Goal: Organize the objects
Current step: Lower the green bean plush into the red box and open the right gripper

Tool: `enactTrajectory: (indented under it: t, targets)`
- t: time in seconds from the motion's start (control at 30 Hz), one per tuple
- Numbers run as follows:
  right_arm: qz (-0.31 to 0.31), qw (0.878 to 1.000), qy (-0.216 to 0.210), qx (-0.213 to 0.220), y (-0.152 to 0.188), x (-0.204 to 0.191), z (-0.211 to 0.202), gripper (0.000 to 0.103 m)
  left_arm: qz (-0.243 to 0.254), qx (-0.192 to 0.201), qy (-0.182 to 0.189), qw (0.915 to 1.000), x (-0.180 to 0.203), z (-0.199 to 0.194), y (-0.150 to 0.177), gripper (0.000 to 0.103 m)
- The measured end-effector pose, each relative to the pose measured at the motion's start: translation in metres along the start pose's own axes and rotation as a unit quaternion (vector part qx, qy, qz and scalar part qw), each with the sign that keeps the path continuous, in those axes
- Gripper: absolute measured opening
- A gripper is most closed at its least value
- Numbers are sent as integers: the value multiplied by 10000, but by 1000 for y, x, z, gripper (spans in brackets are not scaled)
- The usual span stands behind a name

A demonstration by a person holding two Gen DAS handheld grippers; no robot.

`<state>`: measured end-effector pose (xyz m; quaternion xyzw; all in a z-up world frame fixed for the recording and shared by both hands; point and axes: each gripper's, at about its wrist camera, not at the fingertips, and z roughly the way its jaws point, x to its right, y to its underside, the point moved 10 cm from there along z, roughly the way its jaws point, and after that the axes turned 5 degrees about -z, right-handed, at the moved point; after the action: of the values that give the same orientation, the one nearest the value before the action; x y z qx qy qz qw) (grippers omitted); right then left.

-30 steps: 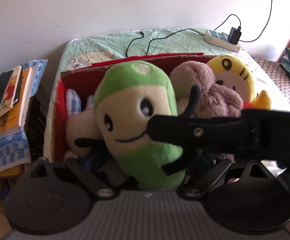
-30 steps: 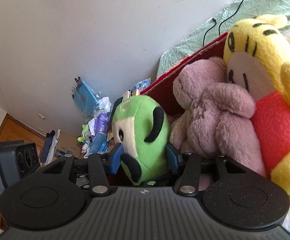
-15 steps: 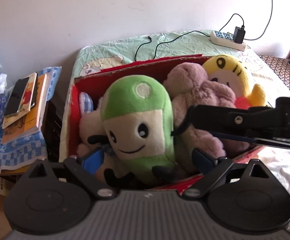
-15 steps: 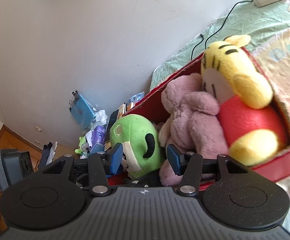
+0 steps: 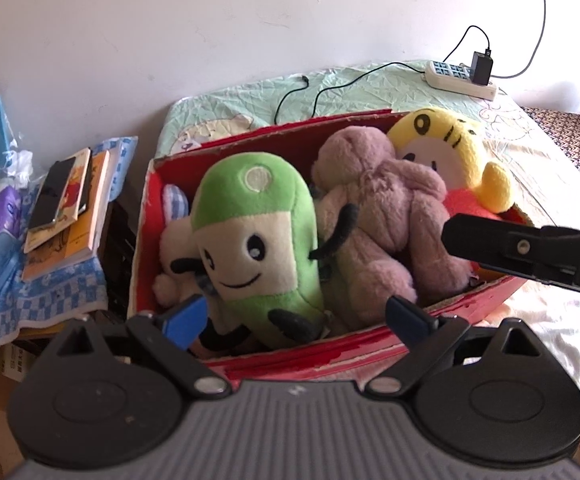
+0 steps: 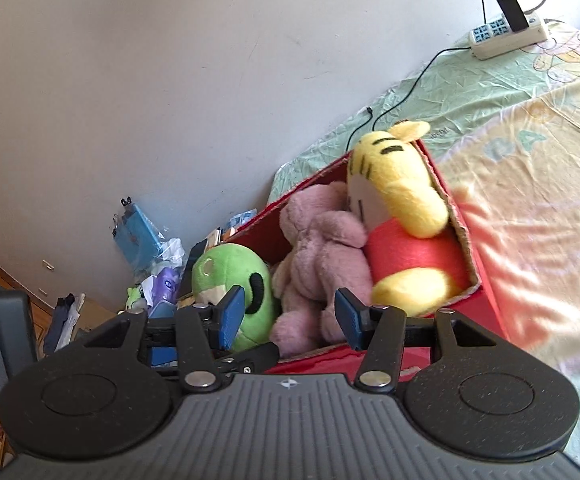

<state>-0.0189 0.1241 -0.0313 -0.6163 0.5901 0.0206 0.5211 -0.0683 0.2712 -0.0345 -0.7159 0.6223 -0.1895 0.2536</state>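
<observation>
Beyond both wide-open, empty grippers, left gripper (image 5: 296, 316) and right gripper (image 6: 290, 318), the green plush (image 5: 256, 240) sits inside the red box (image 5: 370, 344).

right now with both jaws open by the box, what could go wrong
The green plush stands tall above the red box rim, leaning on the pink plush; a bump from the left gripper could tip it out. The box sits at the bed edge above the stacked books, so a shove might slide it off.

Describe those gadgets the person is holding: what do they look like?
Each gripper, left and right, has a ribbed grey body, two round black discs, black linkage arms with silver rivets, and two fingers tipped with blue pads.
</observation>
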Motion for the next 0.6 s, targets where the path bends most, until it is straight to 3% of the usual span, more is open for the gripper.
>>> enactTrajectory:
  t: [0.27, 0.6]
  targets:
    - [-263, 9994, 25, -205, -4, 10, -3, 54, -238, -71, -239, 9994, 6, -3, 1, 101]
    - [-784, 9959, -216, -396, -11, 20, -25, 53, -425, -129, -495, 9978, 43, -10, 7, 102]
